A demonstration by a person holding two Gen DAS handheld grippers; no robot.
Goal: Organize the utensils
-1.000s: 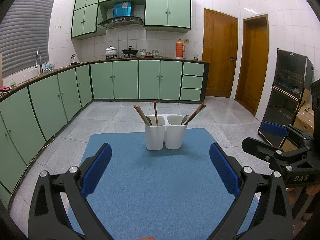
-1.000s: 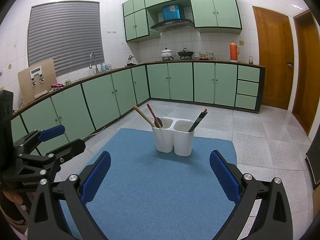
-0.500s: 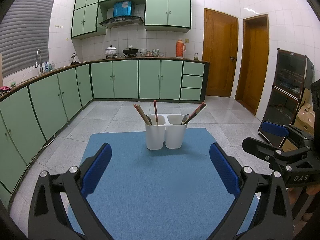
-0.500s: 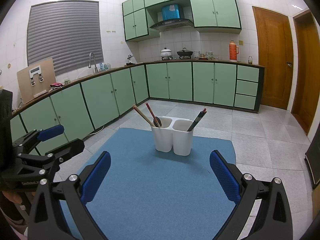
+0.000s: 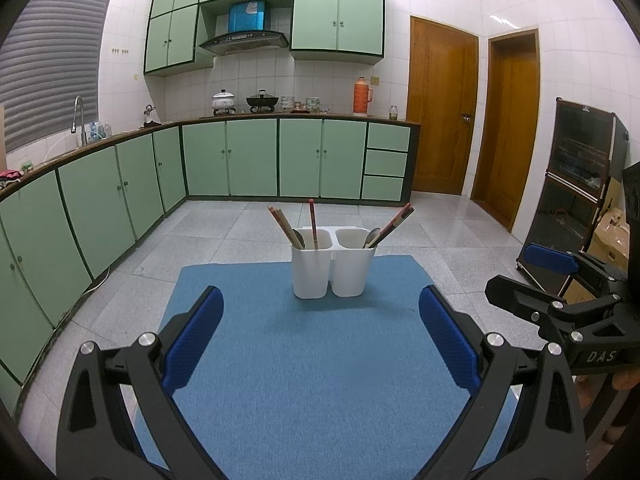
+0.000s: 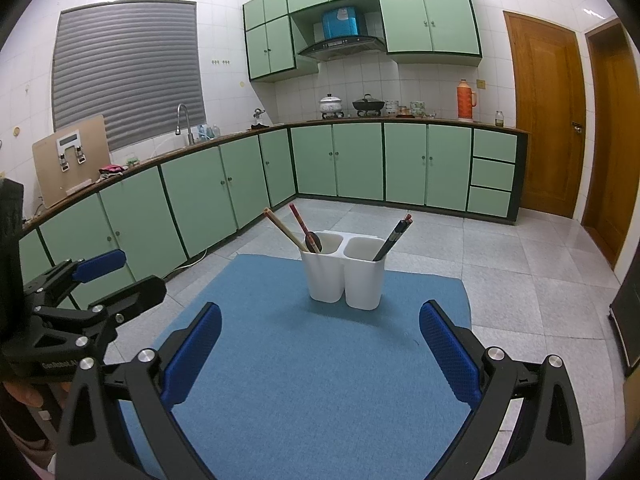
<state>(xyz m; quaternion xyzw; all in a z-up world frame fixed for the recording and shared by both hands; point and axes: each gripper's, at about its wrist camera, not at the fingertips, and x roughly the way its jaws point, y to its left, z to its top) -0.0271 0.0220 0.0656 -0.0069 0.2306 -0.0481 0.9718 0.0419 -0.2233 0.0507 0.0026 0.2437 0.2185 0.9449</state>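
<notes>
Two white utensil cups (image 5: 333, 264), joined side by side, stand upright toward the far end of a blue mat (image 5: 320, 360) that covers the bench. In the left wrist view the left cup holds a pair of light wooden chopsticks (image 5: 282, 224) leaning left, a single red chopstick (image 5: 312, 222) standing nearly straight, and a spoon (image 5: 298, 237) whose bowl shows just above the rim. The right cup holds dark red-tipped chopsticks (image 5: 396, 222) leaning right, with another spoon (image 5: 371, 237) beside them at the rim.

The left gripper (image 5: 320, 348) hangs over the near part of the mat, its blue-padded fingers (image 5: 194, 342) spread wide apart with nothing between them. The right gripper (image 6: 320, 354) is held the same way, fingers (image 6: 450, 354) spread wide and holding nothing, well short of the cups (image 6: 344, 276). Each gripper shows at the edge of the other's view, to the side of the mat.

Beyond the mat lies a grey tiled floor (image 5: 240, 232), ringed by green kitchen cabinets (image 5: 276, 158) under a counter bearing pots and an orange thermos (image 5: 361, 97). Two wooden doors (image 5: 442, 112) stand at the right.
</notes>
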